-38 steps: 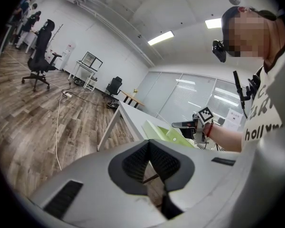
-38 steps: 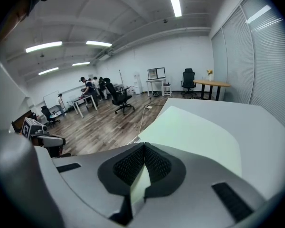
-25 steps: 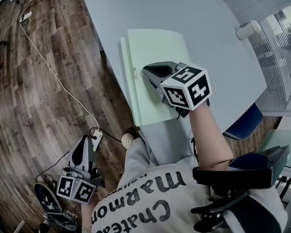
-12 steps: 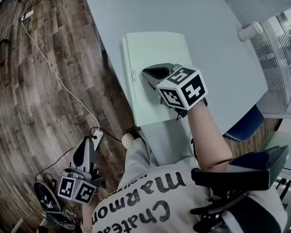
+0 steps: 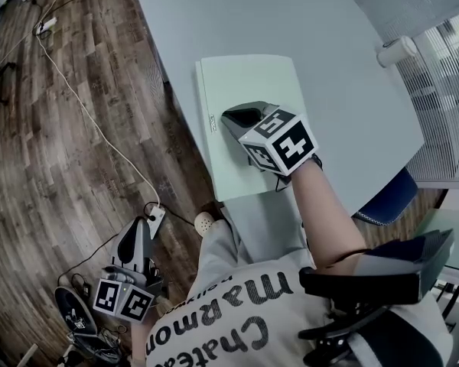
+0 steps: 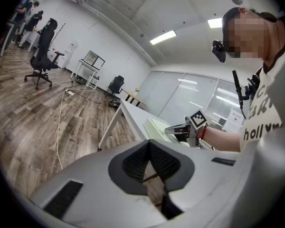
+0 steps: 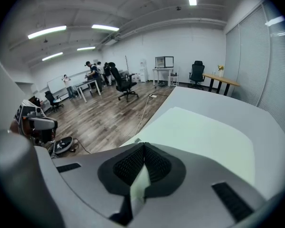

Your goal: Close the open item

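Note:
A pale green folder [image 5: 249, 90] lies flat and closed on the grey table [image 5: 291, 21], with a small label at its left edge. My right gripper [image 5: 231, 116] rests on top of the folder near that edge, jaws shut with nothing between them. In the right gripper view the shut jaws [image 7: 143, 147] point across the folder [image 7: 204, 132]. My left gripper [image 5: 134, 234] hangs low beside the person, over the wooden floor, away from the table. Its jaws [image 6: 149, 144] are shut and empty. The left gripper view shows the folder [image 6: 156, 126] and the right gripper [image 6: 178, 127] from the side.
A white cylinder [image 5: 395, 50] lies near the table's far right edge. A blue chair [image 5: 386, 197] stands at the right. On the floor lie a white cable [image 5: 84, 105] and a power strip [image 5: 153, 219]. Office chairs and desks stand farther off.
My right gripper has slid slightly toward the folder's left edge. The folder stays flat and the left gripper has barely moved.

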`<state>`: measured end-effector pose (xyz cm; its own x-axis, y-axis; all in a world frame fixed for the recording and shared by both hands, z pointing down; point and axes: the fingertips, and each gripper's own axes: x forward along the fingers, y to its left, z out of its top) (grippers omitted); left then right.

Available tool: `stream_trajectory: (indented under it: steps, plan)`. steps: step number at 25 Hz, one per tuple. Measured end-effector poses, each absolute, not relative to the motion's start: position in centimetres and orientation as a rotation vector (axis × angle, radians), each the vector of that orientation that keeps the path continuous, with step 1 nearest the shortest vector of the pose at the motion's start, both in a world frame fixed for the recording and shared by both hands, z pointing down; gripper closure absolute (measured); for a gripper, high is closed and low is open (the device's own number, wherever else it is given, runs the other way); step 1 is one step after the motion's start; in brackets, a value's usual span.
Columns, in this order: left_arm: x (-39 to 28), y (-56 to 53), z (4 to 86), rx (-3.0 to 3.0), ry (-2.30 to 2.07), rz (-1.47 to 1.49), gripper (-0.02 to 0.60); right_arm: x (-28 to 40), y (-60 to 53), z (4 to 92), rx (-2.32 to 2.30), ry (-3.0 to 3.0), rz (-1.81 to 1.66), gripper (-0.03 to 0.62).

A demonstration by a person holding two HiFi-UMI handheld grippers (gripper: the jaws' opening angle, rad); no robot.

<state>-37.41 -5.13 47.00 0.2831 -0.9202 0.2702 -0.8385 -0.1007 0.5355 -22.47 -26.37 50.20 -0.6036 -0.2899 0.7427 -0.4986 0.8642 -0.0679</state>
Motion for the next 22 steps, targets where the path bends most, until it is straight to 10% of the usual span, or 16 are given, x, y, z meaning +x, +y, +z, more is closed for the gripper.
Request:
stream_trajectory:
  steps: [22]
  plan:
    - [-37.2, -4.7, 46.9, 1.958, -1.562, -0.192, 0.584, -23.9, -26.5, 51.9, 0.477, -1.962, 0.229, 0.595]
